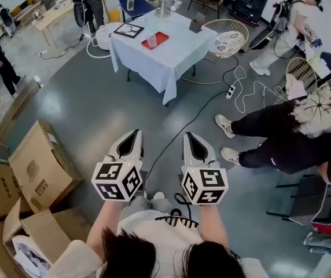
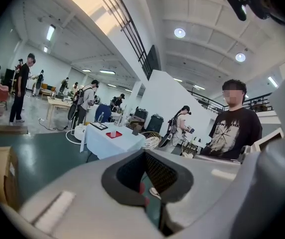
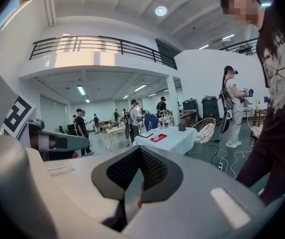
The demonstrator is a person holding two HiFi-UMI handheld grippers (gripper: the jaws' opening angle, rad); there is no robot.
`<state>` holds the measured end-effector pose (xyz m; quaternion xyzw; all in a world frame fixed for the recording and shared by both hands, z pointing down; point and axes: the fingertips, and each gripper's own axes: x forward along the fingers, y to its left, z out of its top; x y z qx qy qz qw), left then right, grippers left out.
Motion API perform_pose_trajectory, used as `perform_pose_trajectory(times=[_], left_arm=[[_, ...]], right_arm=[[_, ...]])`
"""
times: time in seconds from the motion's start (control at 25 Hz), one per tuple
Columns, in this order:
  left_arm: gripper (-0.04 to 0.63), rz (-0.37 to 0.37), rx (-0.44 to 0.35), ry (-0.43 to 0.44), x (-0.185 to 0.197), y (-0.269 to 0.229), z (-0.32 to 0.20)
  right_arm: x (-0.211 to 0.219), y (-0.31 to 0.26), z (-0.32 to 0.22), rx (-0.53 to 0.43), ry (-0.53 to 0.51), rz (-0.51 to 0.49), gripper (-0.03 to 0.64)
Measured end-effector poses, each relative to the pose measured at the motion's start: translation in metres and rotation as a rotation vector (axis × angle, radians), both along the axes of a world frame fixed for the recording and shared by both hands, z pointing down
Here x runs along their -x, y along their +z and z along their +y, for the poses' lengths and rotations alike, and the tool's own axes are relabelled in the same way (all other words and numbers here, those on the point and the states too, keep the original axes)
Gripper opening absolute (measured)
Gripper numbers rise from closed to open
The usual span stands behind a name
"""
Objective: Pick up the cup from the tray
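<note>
The left gripper (image 1: 134, 133) and the right gripper (image 1: 188, 135) are held side by side at chest height, both aimed forward over the grey-green floor. Each pair of jaws is clenched with the tips together and nothing between them. The left gripper view (image 2: 143, 154) and the right gripper view (image 3: 140, 149) both show the dark ribbed pads meeting along a narrow seam.

The small translucent pinkish cup (image 1: 151, 40) stands upright on the flat red rectangular tray (image 1: 161, 37), well ahead of both pairs of jaws and far out of their reach. It sits roughly on the line that runs forward between them. The tray lies on the bench draped in a white cloth (image 1: 171, 59). From the left jaws the cup (image 2: 113, 133) shows beyond the tips and a little to their left, on the tray (image 2: 117, 135) and bench (image 2: 107, 144). From the right jaws the tray (image 3: 159, 138) and bench (image 3: 171, 141) show beyond the tips and slightly to their right; the cup is too small to make out there.

A black-framed flat board (image 1: 128, 30) lies on the bench just left of the tray. Open brown cardboard boxes (image 1: 35, 169) stand left of the left jaws. A person in black clothes (image 1: 295, 135) sits to the right of the right jaws. A white cable (image 1: 252, 94) loops over the floor ahead of them.
</note>
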<state>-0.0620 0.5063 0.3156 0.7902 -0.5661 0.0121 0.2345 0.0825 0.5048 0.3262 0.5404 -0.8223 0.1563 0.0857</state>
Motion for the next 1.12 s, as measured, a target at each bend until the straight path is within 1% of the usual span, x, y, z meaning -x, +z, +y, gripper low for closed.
perform_pose_trajectory(times=[0.16, 0.28, 0.4, 0.56, 0.72, 0.88, 0.96, 1.04, 1.12], left_arm=[[0.000, -0.003, 0.008, -0.006, -0.005, 0.003, 0.000], [0.000, -0.003, 0.014, -0.031, -0.002, 0.004, -0.004], [0.000, -0.013, 0.016, -0.049, 0.000, 0.006, -0.006], [0.000, -0.020, 0.030, -0.048, -0.003, 0.011, -0.013], [0.000, -0.031, 0.043, -0.044, -0.007, 0.015, -0.023], [0.000, -0.054, 0.021, -0.009, -0.013, 0.010, -0.036], [0.000, -0.069, 0.001, 0.023, -0.017, 0.010, -0.042], [0.000, -0.074, -0.006, 0.057, -0.019, 0.016, -0.052], [0.000, -0.080, 0.000, 0.089, -0.015, 0.025, -0.068]], right_arm=[[-0.009, 0.000, -0.002, -0.002, 0.014, -0.015, 0.026], [-0.014, -0.001, -0.008, -0.013, 0.014, -0.018, 0.026], [-0.018, 0.004, -0.012, -0.004, 0.012, -0.023, 0.026], [-0.019, 0.008, -0.018, -0.012, -0.002, -0.004, 0.028], [-0.019, 0.016, -0.025, 0.003, -0.015, -0.024, 0.028], [-0.015, 0.015, -0.038, -0.009, -0.052, -0.033, 0.028], [-0.012, 0.012, -0.046, -0.033, -0.065, -0.060, 0.035], [-0.012, 0.014, -0.060, -0.049, -0.044, -0.083, 0.045], [-0.012, 0.018, -0.078, -0.066, -0.018, -0.057, 0.058]])
